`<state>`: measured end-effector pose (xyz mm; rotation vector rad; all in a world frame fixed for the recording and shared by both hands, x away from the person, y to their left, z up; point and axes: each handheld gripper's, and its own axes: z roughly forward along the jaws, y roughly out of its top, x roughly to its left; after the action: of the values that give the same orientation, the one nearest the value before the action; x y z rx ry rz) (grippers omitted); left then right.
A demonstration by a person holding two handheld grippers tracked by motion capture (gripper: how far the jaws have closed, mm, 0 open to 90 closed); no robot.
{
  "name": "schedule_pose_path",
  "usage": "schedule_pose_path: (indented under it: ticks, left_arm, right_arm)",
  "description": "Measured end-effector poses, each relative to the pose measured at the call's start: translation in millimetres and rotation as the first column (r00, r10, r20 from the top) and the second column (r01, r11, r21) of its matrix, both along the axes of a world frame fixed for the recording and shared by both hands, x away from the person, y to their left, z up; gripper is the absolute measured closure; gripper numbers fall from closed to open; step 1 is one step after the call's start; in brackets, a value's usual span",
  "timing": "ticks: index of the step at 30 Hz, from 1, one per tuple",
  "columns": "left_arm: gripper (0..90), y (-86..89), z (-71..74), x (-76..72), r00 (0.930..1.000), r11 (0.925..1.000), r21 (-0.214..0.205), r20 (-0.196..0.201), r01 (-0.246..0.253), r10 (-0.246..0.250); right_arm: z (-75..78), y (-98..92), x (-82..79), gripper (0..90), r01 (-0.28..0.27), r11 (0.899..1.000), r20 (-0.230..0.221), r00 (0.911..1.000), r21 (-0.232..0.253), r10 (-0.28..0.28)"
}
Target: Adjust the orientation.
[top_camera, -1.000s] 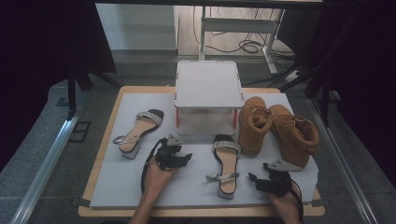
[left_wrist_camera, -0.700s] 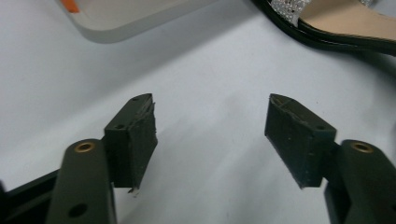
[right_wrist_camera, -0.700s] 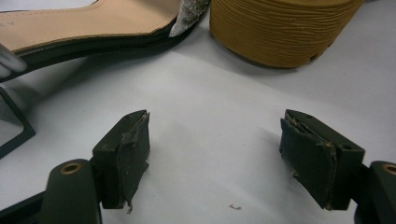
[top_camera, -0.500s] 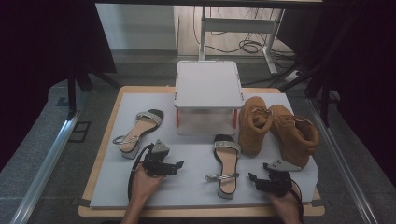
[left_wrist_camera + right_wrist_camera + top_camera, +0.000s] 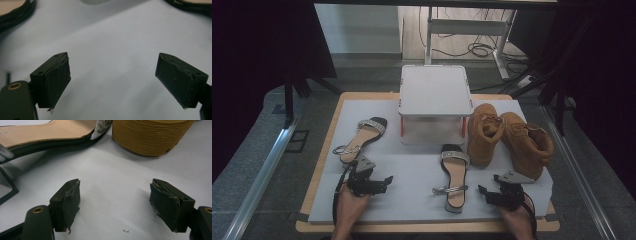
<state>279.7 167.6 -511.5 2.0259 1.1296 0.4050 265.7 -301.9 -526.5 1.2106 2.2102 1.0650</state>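
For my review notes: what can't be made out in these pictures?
- Contents of the box: high view, its closed lid hides them.
- Near sandal: right gripper view, cut off by the top and left edges.
- Left gripper: open and empty; the sandals at that view's top corners are cropped and blurred.

You are working in a lab-like recording room: dark curtains (image 5: 257, 60) flank the table (image 5: 327, 125), loose cables (image 5: 472, 49) cross the floor beneath a metal stand (image 5: 472, 27).
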Motion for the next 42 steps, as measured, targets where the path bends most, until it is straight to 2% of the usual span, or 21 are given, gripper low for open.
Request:
schedule_pose_path:
  ticks: [7, 10, 13, 19, 24, 28, 29, 39, 42]
  left_arm:
    - [12.1, 25.5, -1.7, -10.4, 0.9956, 0.9964, 0.001, -0.041, -0.084, 0.084]
    - [12.3, 33.2, -1.6, -12.9, 0.993, 0.9939, 0.008, -0.042, -0.11, 0.11]
    - [12.4, 48.5, -0.4, -16.5, 0.9873, 0.9883, 0.018, -0.044, -0.152, 0.152]
    - [12.9, 63.6, 0.8, -17.6, 0.9794, 0.9799, 0.036, -0.043, -0.196, 0.198]
    - [14.3, 71.4, -1.5, -9.9, 0.9727, 0.9728, 0.048, -0.041, -0.227, 0.229]
    - [17.0, 74.6, -2.2, -4.9, 0.9694, 0.9699, 0.042, -0.042, -0.24, 0.242]
    - [17.6, 76.7, -2.4, -0.4, 0.9664, 0.967, 0.039, -0.043, -0.252, 0.253]
    - [22.9, 81.4, -2.5, 21.1, 0.9595, 0.9606, 0.025, -0.048, -0.277, 0.278]
    - [23.1, 81.1, -4.2, 27.1, 0.9596, 0.9606, 0.031, -0.047, -0.276, 0.277]
  right_arm:
    - [0.0, 0.1, 0.0, 24.7, 0.0, 1.0, 0.0, 1.0, 0.0, 0.0]
    - [0.0, 0.1, 0.0, 24.7, 0.001, 1.0, 0.0, 1.0, 0.0, -0.001]
    - [0.0, 0.1, 0.0, 24.8, 0.001, 1.0, 0.0, 1.0, 0.001, -0.001]
    - [0.0, 0.0, 0.0, 24.9, 0.001, 1.0, 0.0, 1.0, 0.0, -0.001]
    - [0.0, 0.1, 0.0, 25.0, 0.002, 1.0, 0.0, 1.0, 0.001, -0.002]
    - [0.0, 0.0, 0.0, 25.0, 0.002, 1.0, 0.0, 1.0, 0.0, -0.002]
    - [0.0, 0.0, 0.0, 25.0, 0.002, 1.0, 0.0, 1.0, 0.0, -0.002]
    - [0.0, -0.1, -0.1, 25.0, 0.002, 1.0, 0.0, 1.0, 0.0, -0.002]
    - [0.0, -0.1, -0.1, 25.1, 0.002, 1.0, 0.0, 1.0, 0.001, -0.002]
